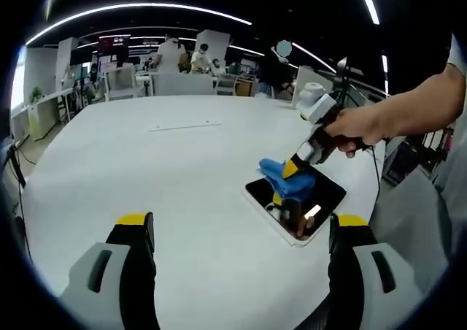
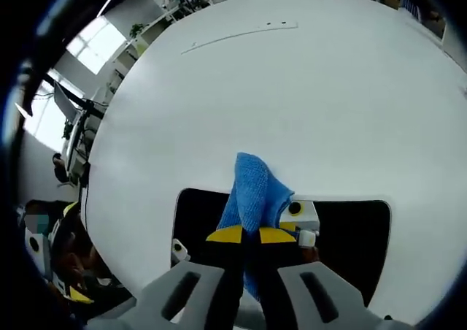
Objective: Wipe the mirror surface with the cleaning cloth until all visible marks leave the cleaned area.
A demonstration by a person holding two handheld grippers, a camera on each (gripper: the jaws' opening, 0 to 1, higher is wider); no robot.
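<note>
A flat rectangular mirror point(image 1: 326, 196) point(image 2: 350, 231) with a white rim lies on the white table point(image 1: 168, 177) point(image 2: 292, 89) and reflects the dark ceiling. My right gripper point(image 2: 252, 234) point(image 1: 290, 169) is shut on a blue cleaning cloth point(image 2: 253, 191) point(image 1: 286, 178) and holds it down on the mirror's left part. A person's hand point(image 1: 350, 129) holds that gripper from the right. My left gripper point(image 1: 241, 224) stands open over the bare table, short of the mirror's near corner, with nothing between its jaws.
The table is wide and white, with a thin seam or strip point(image 1: 184, 126) point(image 2: 241, 32) far across it. Desks, chairs and several people point(image 1: 175, 56) stand beyond the far edge. The table's right edge point(image 1: 379, 177) runs close to the mirror.
</note>
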